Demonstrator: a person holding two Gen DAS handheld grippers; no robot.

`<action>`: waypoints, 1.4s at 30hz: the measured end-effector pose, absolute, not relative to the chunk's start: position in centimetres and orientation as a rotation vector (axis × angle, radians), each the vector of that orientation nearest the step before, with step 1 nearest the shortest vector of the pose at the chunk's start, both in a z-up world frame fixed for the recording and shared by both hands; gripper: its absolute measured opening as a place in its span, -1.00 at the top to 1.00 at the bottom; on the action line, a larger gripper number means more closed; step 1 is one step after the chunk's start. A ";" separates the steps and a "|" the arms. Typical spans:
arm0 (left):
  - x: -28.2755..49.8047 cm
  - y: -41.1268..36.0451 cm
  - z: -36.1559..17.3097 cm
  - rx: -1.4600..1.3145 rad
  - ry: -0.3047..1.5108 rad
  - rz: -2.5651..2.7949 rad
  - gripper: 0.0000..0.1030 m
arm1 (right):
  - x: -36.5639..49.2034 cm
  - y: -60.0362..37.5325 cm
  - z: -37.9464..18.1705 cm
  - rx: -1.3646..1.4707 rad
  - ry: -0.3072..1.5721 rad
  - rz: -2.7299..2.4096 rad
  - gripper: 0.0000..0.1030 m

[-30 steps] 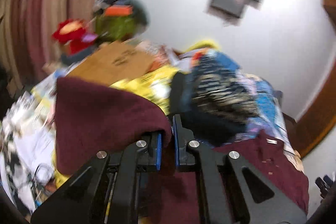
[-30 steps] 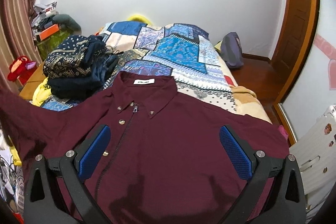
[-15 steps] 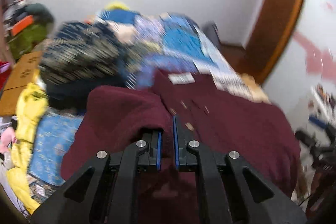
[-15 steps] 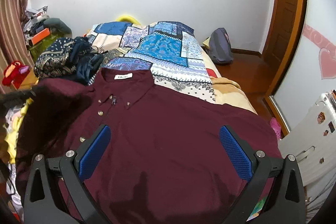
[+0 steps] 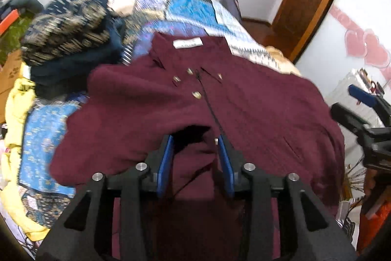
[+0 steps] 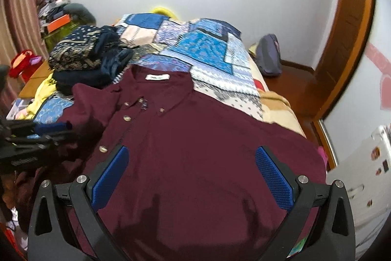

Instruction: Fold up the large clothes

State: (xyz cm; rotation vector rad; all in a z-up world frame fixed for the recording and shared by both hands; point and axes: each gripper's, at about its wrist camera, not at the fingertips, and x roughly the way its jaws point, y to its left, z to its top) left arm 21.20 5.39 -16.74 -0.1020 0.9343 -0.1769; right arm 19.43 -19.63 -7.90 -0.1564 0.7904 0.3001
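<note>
The left gripper [image 5: 195,141] is sitting partly open over a folded-in maroon sleeve [image 5: 136,114], pads straddling cloth, not pinching. The maroon button-up shirt [image 6: 195,151] is lying face up on the patchwork bedspread [image 6: 202,48], collar pointing away, lengthwise down the bed. The right gripper [image 6: 191,163] is hovering wide open above the chest, gripping nothing.

One maroon shirt [image 6: 195,151] under my grippers; four gold buttons [image 6: 126,118] counted on it, ahead-left of my right tool; one white neck label [image 6: 157,77]; one dark clothes pile [image 6: 83,58] far left; one backpack [image 6: 268,58] far right.
</note>
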 end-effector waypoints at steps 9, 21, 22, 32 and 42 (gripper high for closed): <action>17.7 16.4 -12.8 -0.176 0.785 0.067 -0.06 | 19.5 -11.9 -5.4 -0.266 0.706 0.490 -1.00; 12.7 27.3 -18.4 -0.339 0.845 0.292 -0.06 | 19.6 3.9 -11.1 -0.555 0.863 0.788 -0.96; 12.6 27.6 -18.9 -0.347 0.852 0.298 -0.06 | 19.5 5.0 -11.8 -0.579 0.887 0.810 -0.96; 10.9 30.8 -23.6 -0.438 0.921 0.329 -0.06 | 18.4 13.0 -20.3 -0.866 1.071 0.881 -0.82; 11.1 30.9 -27.6 -0.522 0.999 0.305 -0.06 | 19.9 12.0 -23.5 -0.914 1.031 0.803 0.22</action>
